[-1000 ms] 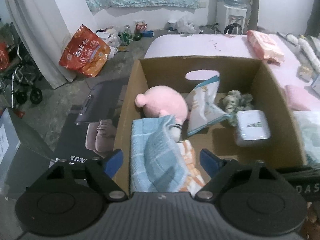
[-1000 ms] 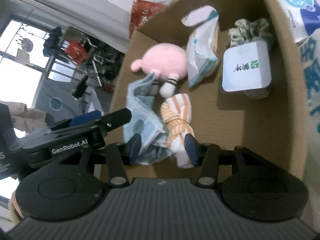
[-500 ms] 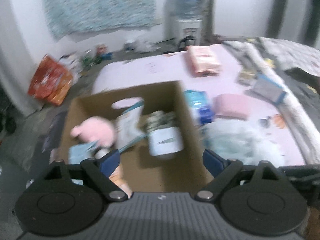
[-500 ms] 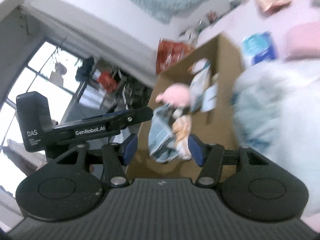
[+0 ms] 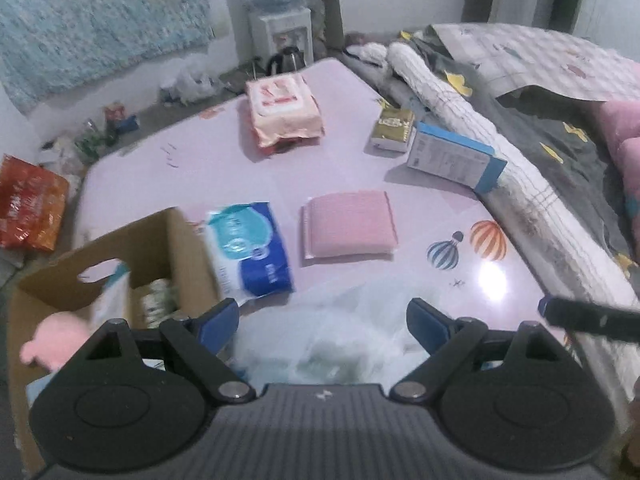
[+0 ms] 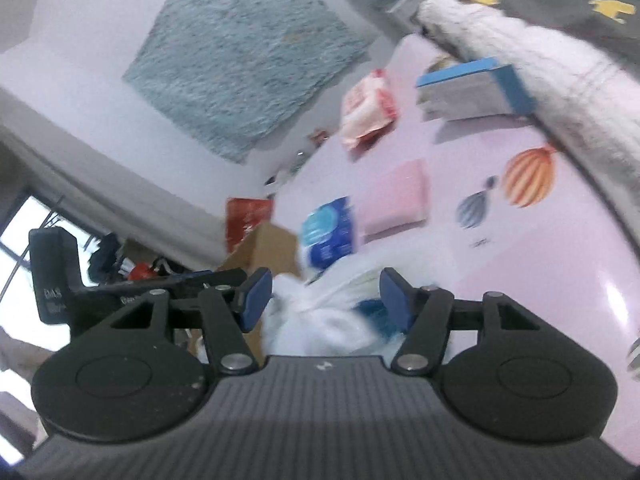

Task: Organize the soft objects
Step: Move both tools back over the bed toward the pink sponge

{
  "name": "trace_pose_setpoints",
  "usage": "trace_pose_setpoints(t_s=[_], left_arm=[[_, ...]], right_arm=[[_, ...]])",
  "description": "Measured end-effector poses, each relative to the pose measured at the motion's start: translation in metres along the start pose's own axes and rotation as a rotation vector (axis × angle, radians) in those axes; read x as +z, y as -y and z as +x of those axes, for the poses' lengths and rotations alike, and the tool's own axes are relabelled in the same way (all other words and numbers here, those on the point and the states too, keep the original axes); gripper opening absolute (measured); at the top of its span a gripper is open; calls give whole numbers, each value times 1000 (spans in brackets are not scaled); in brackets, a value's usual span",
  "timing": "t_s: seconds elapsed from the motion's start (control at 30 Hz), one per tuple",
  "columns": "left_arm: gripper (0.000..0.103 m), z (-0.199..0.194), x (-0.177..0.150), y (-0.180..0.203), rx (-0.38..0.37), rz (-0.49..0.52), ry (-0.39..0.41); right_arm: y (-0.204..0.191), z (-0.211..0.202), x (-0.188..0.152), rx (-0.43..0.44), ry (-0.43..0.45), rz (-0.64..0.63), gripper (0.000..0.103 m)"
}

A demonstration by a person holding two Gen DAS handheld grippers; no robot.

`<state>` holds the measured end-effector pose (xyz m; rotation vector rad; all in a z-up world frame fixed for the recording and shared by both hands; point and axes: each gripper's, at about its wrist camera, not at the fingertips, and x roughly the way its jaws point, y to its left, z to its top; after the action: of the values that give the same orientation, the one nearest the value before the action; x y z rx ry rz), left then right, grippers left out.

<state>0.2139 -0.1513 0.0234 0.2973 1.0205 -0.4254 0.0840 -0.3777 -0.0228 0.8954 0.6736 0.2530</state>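
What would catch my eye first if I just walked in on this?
Probably the white plastic bag, crumpled on the pink table right in front of both grippers. The left gripper is open over it; the right gripper is opening, with the bag between its jaws. Beside the bag, at the table's edge, a cardboard box already holds a pink plush.
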Motion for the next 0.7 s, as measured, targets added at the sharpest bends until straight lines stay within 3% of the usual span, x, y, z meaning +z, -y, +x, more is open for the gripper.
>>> trace_pose_setpoints(t_s=[0.27,0.33,0.4,0.5,0.7], left_arm=[[92,82,55,-5,-24,-151,-141],[92,102,66,-10,-31,-197,-174],[92,124,76,-17,-41,-246,-202],[92,150,85,-22,-44,-286,-246],[92,190,93,-23,-58,-321,-319]], right_arm=[[32,78,31,-47,-69,11,58],[37,97,39,-54,-72,12,54],[42,120,48,-68,-79,11,39],[49,149,58,-83,-90,21,27],[61,192,75,-129,-103,-11,24]])
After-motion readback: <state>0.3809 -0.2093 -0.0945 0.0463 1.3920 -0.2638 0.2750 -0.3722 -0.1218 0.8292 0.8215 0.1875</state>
